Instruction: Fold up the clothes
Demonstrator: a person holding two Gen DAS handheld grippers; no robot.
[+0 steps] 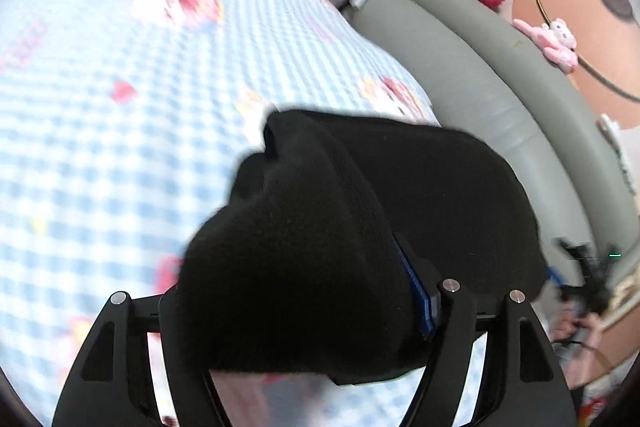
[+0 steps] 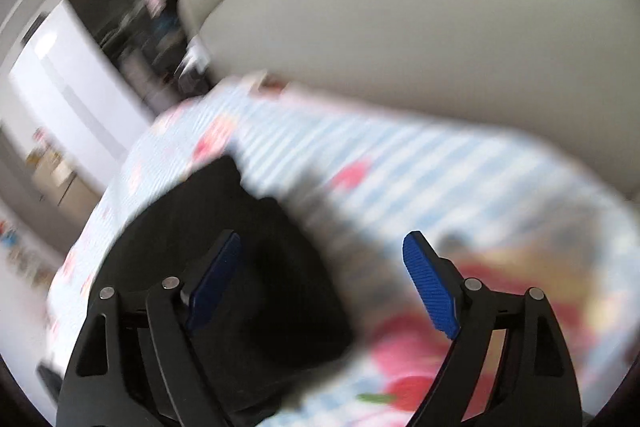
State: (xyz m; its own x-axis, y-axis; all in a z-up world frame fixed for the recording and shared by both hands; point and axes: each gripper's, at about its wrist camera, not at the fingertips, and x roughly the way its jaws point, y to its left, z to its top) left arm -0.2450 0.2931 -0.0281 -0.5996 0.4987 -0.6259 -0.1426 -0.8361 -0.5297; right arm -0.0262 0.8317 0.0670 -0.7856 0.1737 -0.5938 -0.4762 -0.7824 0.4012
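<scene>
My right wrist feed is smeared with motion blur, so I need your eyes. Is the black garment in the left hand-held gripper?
Observer: In the left wrist view the black garment fills the gap between the fingers of the left hand-held gripper and covers one of them. Whether the pads press on it I cannot tell.
Operator: Is anything loose lying near the headboard?
Observer: A pink plush toy lies on the ledge behind the grey padded headboard, well apart from the garment.
</scene>
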